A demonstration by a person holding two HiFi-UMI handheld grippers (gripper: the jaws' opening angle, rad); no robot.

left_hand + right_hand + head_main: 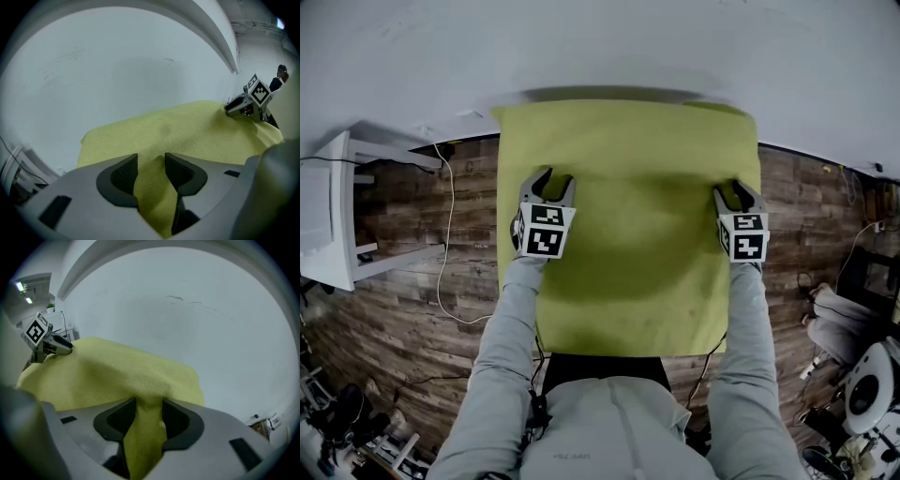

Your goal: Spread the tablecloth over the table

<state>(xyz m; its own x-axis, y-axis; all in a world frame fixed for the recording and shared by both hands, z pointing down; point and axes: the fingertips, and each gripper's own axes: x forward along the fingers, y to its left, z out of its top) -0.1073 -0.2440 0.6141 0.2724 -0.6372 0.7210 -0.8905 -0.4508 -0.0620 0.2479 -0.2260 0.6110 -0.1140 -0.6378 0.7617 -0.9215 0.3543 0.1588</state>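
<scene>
A yellow-green tablecloth hangs stretched between my two grippers in the head view, hiding whatever is under it. My left gripper is shut on a fold of the cloth's left edge; the left gripper view shows the cloth pinched between the dark pads. My right gripper is shut on the cloth's right edge, with a fold caught between its pads. The cloth's far edge lies close to a pale grey wall. Each gripper shows in the other's view: right gripper, left gripper.
A white shelf unit stands at the left on the wooden plank floor. A white cable trails across the floor beside the cloth. Clutter and a round white device sit at the lower right.
</scene>
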